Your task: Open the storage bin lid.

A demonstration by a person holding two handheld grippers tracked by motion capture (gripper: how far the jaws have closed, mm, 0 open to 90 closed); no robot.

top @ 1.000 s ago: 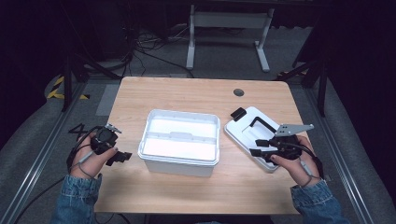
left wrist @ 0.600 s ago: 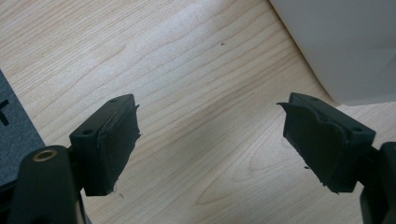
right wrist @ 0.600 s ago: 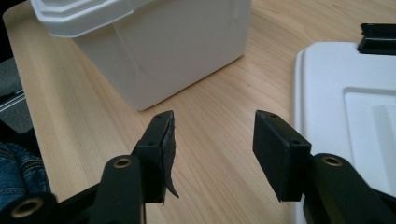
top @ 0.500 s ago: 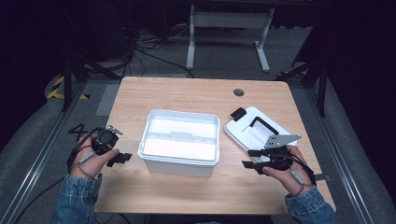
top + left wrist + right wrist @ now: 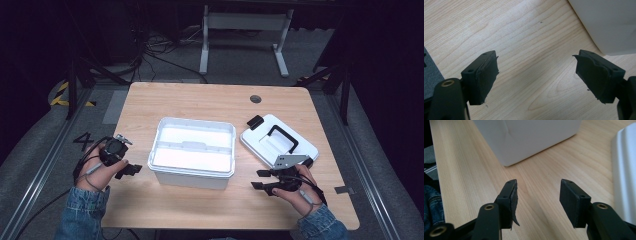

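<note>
Both tongs rest low on the table [image 5: 200,102] with nothing in them: the left tongs [image 5: 131,170] stand spread wide just left of the open white bin [image 5: 192,152], and the right tongs [image 5: 262,180] are spread too, their jaws just opened a little further with nothing between them. They sit near the lid's [image 5: 280,140] near edge, pointing left at the bin's near right corner. The lid lies flat to the bin's right, black handle up. The step in hand looks like a pause beside the bin; a likely next move is lifting the lid by its handle onto the bin. In the right gripper view the lid is cut off at the right edge, and the bin's inside is too washed out to read
</note>
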